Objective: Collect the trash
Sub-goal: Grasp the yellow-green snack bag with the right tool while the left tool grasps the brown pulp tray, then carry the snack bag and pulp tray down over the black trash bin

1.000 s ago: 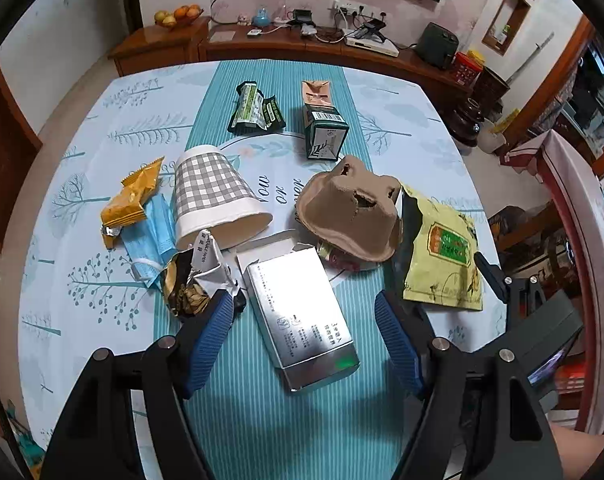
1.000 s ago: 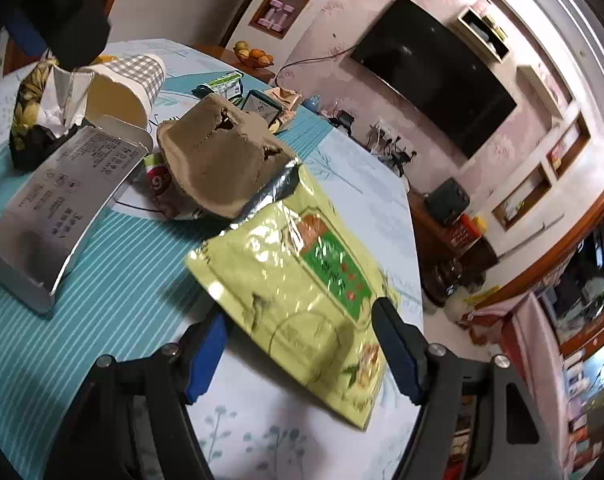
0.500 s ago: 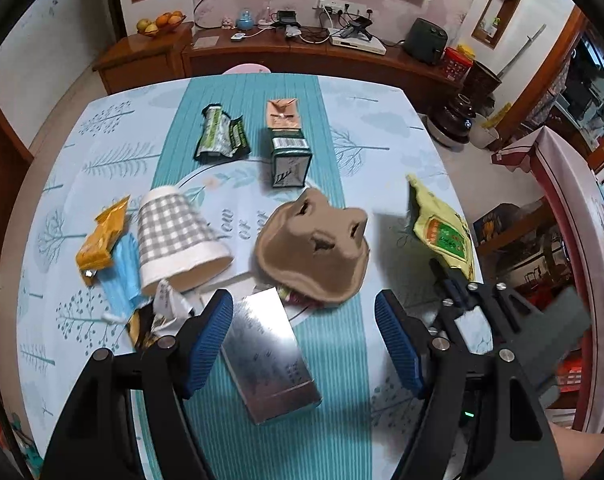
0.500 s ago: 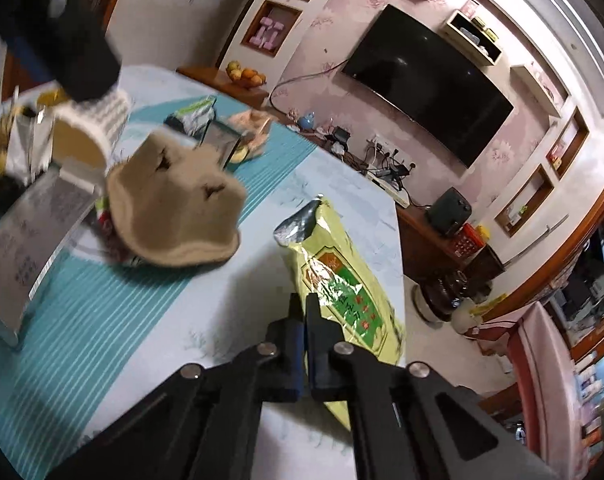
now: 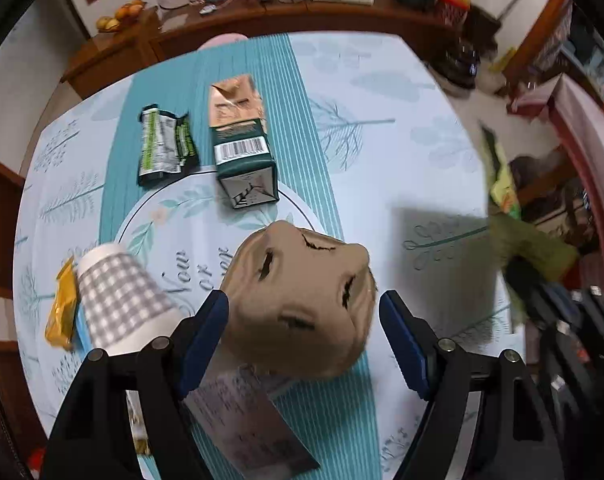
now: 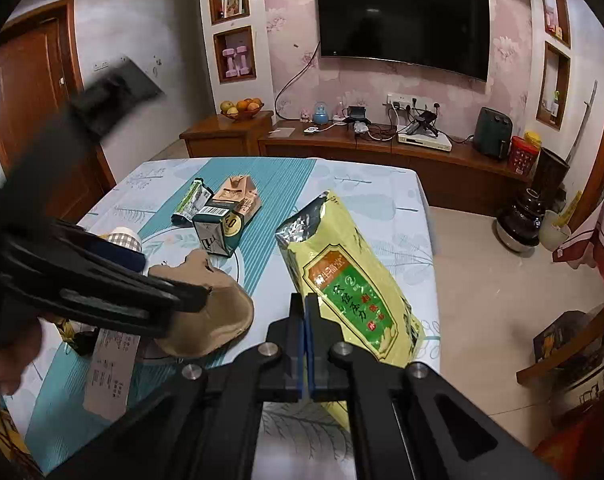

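On the left, the left gripper (image 5: 302, 332) has moved in over the brown pulp tray (image 5: 298, 300) near the table's middle, its jaws opening astride it without pressing. On the right, the right gripper (image 6: 305, 320), open a second ago, has pinched the yellow-green bag (image 6: 349, 280) and raised it: one piece collected. Beyond the table's right edge (image 6: 429, 256) the floor is open.
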